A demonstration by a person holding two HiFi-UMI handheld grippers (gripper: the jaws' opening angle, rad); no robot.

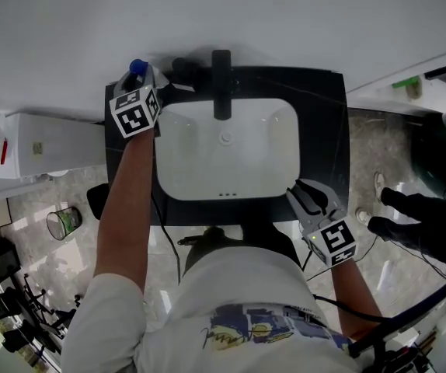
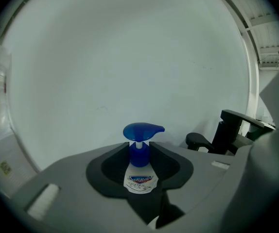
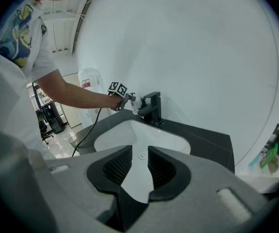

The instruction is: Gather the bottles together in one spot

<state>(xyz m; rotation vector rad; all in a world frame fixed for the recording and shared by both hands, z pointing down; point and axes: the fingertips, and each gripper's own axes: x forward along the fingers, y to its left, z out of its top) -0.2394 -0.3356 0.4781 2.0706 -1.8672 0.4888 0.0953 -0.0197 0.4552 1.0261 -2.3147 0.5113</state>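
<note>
A pump bottle with a white body and a blue pump head stands between the jaws of my left gripper, which is shut on its neck. In the head view that gripper is at the back left corner of the black countertop, with the blue pump head showing above it, close to the wall. My right gripper is at the front right edge of the counter. It is open and holds nothing; the white basin shows through the gap.
A black faucet stands behind the basin, and a dark rounded object sits just left of it. A white appliance stands left of the counter. A green bottle is on a ledge far right.
</note>
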